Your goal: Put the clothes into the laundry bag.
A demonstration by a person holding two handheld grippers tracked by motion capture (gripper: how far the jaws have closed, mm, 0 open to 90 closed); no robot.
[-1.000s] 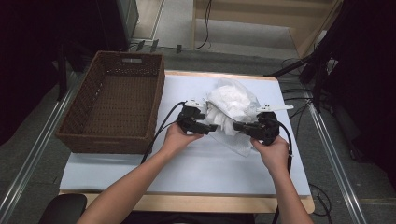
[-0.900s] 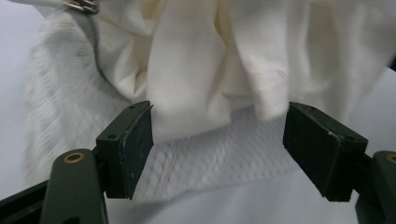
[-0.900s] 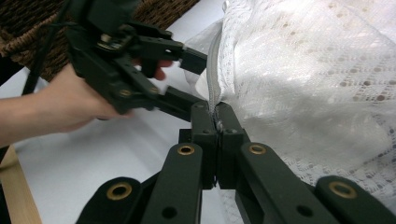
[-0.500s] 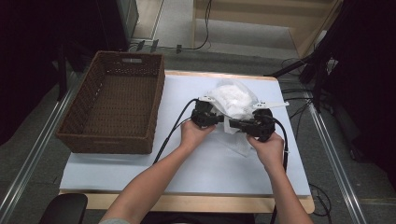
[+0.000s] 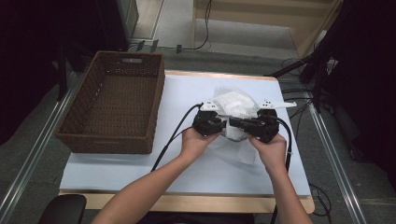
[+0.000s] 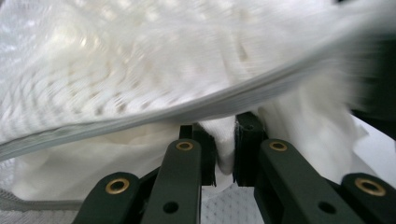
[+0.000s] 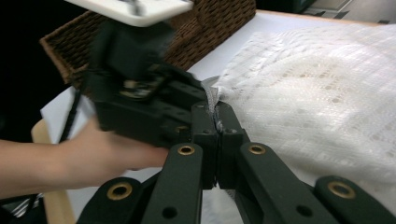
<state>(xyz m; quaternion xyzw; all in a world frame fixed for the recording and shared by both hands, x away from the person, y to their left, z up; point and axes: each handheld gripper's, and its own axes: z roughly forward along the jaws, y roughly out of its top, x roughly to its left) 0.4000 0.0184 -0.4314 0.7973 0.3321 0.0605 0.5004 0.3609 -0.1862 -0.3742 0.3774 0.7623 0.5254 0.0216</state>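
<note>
Both tongs pinching the mesh bag over the desk

High view: the left tongs (image 5: 223, 125) have just closed on the white mesh bag (image 5: 236, 102), nearer the right tongs (image 5: 235, 122) than before, beside the wicker basket (image 5: 112, 107). Left gripper view: fabric (image 6: 224, 135) pinched between pads. Right gripper view: right tongs (image 7: 215, 122) pressed together on the bag's edge (image 7: 212, 95); two-handed handling can begin.

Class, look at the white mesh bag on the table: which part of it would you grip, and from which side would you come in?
Grip the white mesh bag at its thick hemmed edge, coming in level from the near side. The mesh is limp and bulging, so only the folded seam gives a firm, thin ridge; both the left claw and right claw pinch there.
</note>
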